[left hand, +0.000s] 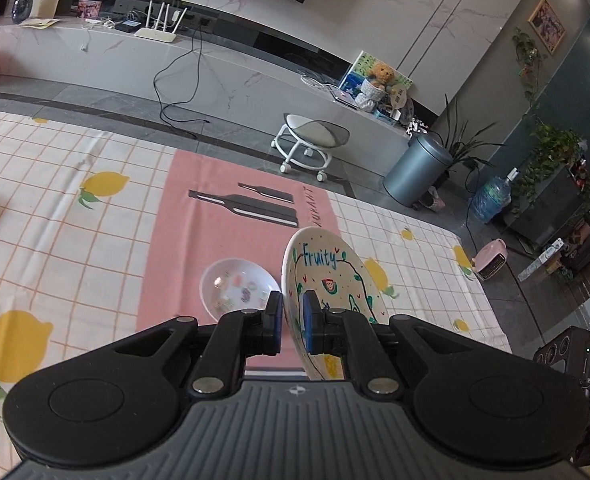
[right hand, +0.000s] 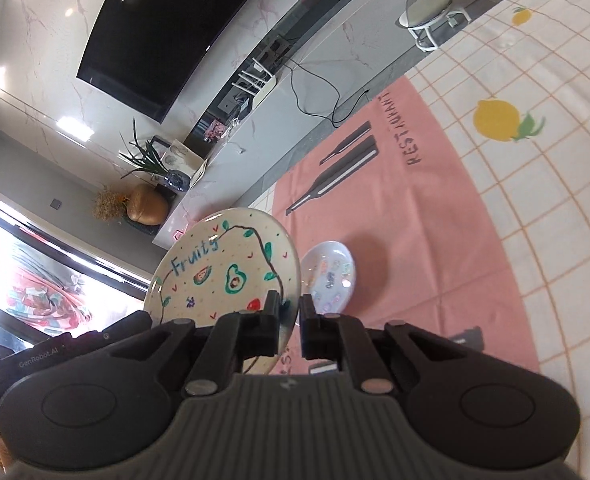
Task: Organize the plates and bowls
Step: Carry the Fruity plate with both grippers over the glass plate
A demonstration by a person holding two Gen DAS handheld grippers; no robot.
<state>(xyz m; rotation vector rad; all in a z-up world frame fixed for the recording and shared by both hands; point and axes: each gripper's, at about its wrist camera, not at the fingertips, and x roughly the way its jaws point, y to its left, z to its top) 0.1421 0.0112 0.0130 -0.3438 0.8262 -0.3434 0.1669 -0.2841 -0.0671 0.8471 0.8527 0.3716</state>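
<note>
The left gripper point(left hand: 293, 322) had its jaws pinched nearly together on the rim of the "Fruity" plate point(left hand: 327, 276), one blue pad on the painted face and the other behind it, so the plate stood on edge in the air above the table. The right gripper point(right hand: 289, 320) was likewise closed down on the same plate point(right hand: 223, 268) at another part of its rim, its fingers clamping the glazed edge. The plate was therefore held by both grippers, tilted up and clear of the cloth. Just beyond it, a small white bowl point(left hand: 237, 288) with coloured prints lay on the pink placemat point(left hand: 199, 200), which was spread over the lemon-patterned tablecloth point(left hand: 55, 200). Farther off stood a white rolling stool point(left hand: 311, 140) on the floor.
</note>
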